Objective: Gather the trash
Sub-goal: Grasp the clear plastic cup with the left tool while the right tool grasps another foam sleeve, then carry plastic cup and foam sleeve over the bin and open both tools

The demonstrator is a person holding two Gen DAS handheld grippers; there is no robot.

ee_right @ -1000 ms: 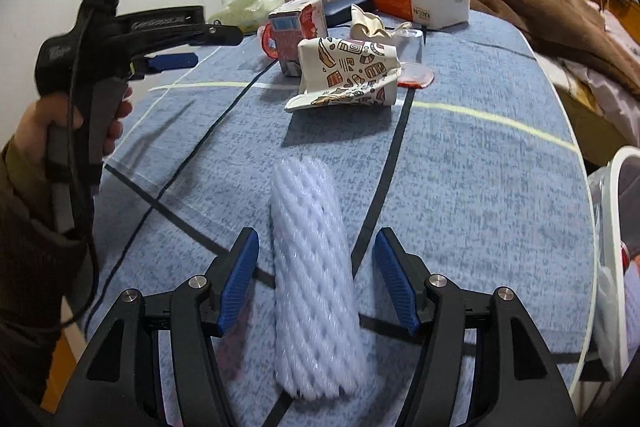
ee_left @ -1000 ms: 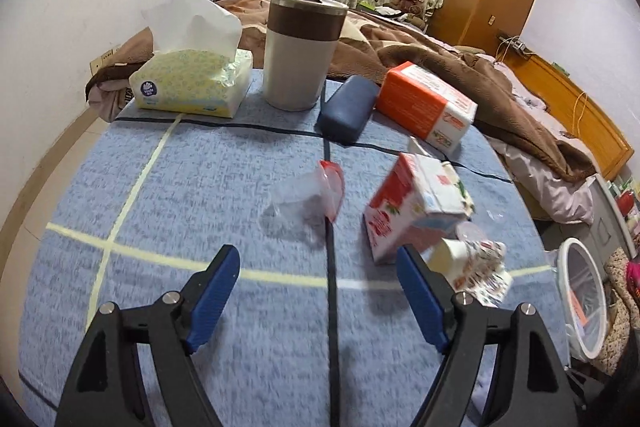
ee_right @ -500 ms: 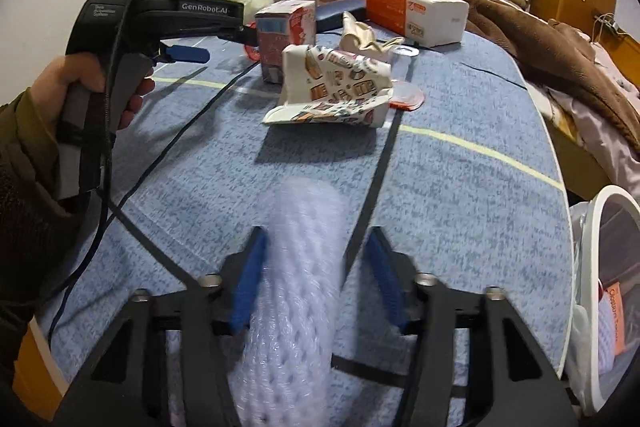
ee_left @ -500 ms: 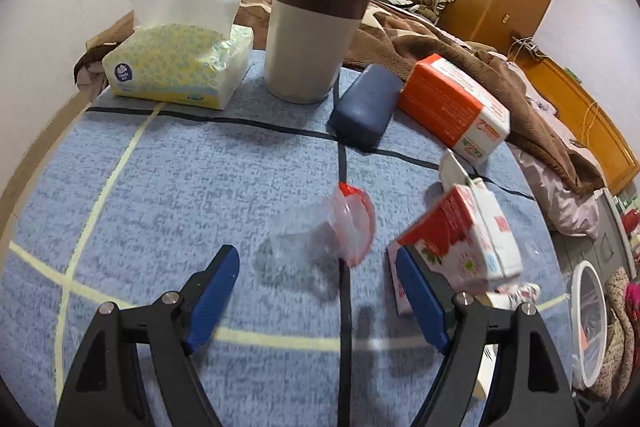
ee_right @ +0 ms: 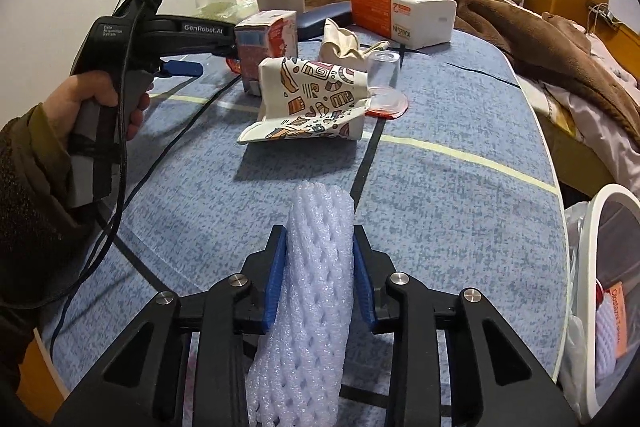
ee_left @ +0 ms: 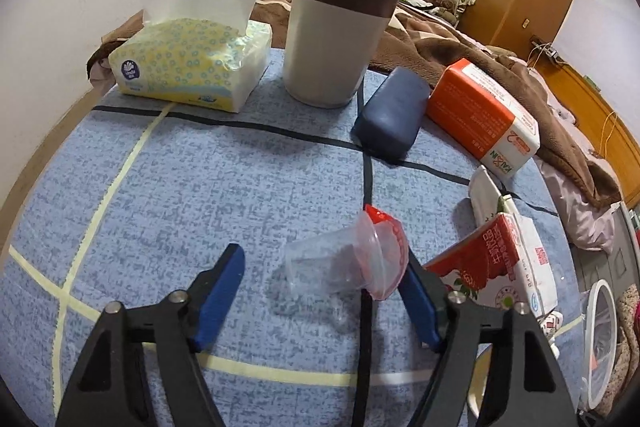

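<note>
A clear plastic cup (ee_left: 320, 267) with a red lid (ee_left: 384, 259) lies on its side on the blue tablecloth (ee_left: 200, 195). It sits between the pads of my left gripper (ee_left: 320, 257). Those jaws are closing; the left pad still stands apart from the cup. My right gripper (ee_right: 319, 233) is closing on a white foam net sleeve (ee_right: 316, 299), and both pads press its sides. The left gripper (ee_right: 180, 67) also shows in the right wrist view, held by a hand (ee_right: 100, 99).
Beside the cup lies a red milk carton (ee_left: 492, 267). A crushed patterned paper cup (ee_right: 312, 99), a second clear cup (ee_right: 384, 67) and a crumpled wrapper (ee_right: 340, 43) lie mid-table. Tissue pack (ee_left: 188, 67), tumbler (ee_left: 336, 35), blue case (ee_left: 390, 115), orange pack (ee_left: 480, 111) stand behind. White-rimmed bin (ee_right: 600, 267) at right.
My left gripper moved forward over the table until the clear cup lay between its jaws, which narrowed. My right gripper closed on the foam net sleeve that lay between its open pads.
</note>
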